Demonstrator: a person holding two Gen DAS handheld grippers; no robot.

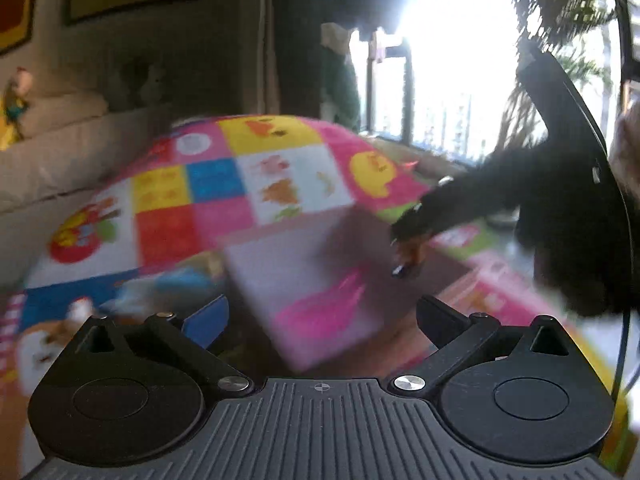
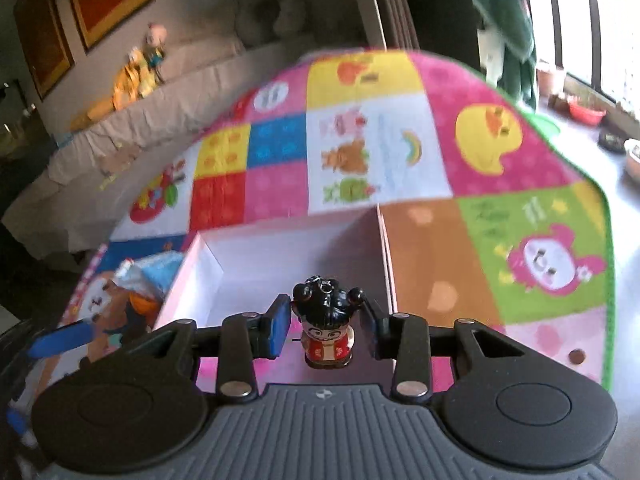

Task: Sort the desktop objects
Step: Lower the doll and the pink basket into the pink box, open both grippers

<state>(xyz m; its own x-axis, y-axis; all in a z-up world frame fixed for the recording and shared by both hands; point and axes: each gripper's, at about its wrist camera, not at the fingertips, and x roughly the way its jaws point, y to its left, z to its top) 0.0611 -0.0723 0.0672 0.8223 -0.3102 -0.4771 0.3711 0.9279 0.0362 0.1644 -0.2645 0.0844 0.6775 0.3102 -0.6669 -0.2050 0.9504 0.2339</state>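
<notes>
Large patchwork play mat (image 2: 360,152) of bright pink, yellow, blue and white cartoon squares covers the floor; also in the left wrist view (image 1: 224,184), blurred. A pale beige sofa (image 2: 132,128) runs along its far left edge, with a yellow and green stuffed toy (image 2: 136,72) on the seat. Framed orange pictures (image 2: 108,0) hang on the wall above.

Shallow pink cardboard box (image 2: 272,256) with white inside walls sits on the mat, open at the top, directly ahead of the right gripper. In the left wrist view the same box (image 1: 296,276) is a smeared pale shape with a pink patch.

Left of the box lies a crumpled blue and white packet (image 2: 148,276) on the mat, close to the box wall. A blue pen-like stick (image 2: 60,340) lies nearer the camera, on the left.

Right gripper (image 2: 326,330): jaws narrowed, blue pads on either side of a small cartoon figurine (image 2: 326,328) with black hair buns and a red jacket. Left pad sits just beside the head; whether both pads press it I cannot tell. Figurine is upright, at the near edge of the box. From the left wrist view, the right gripper (image 1: 408,256) shows as a dark blurred shape over the box.

Left gripper (image 1: 320,320): jaws spread wide, nothing between them.
</notes>
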